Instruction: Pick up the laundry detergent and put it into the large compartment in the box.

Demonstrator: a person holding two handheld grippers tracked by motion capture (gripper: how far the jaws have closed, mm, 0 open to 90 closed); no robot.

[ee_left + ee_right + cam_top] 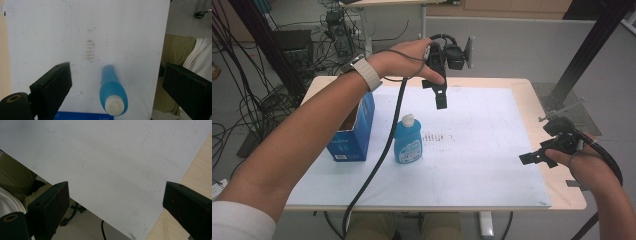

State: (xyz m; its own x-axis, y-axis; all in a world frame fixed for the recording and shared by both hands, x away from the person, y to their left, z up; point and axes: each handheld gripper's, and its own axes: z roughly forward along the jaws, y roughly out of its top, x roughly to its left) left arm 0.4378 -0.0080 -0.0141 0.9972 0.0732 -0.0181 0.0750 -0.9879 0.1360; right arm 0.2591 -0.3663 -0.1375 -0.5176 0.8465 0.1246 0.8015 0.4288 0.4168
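A blue bottle [407, 140] with a white cap stands upright on the white sheet [482, 160], beside an open blue carton [353, 131] at its left. My left gripper [440, 99] hangs high over the far middle of the table, pointing down, jaws open and empty. From the left gripper view the bottle [113, 91] lies below, between the two black jaws, cap nearest. My right gripper [532, 158] hovers over the sheet's right edge, pointing left, open and empty; the right gripper view looks down on bare sheet [107, 165] between its wide jaws.
The wooden tabletop [539, 102] borders the sheet on the right and rear. A thick black cable [379, 160] trails from the left gripper across the sheet and over the front edge. Faint brown marks [437, 136] lie mid-sheet. Cables and gear stand beyond the table's left.
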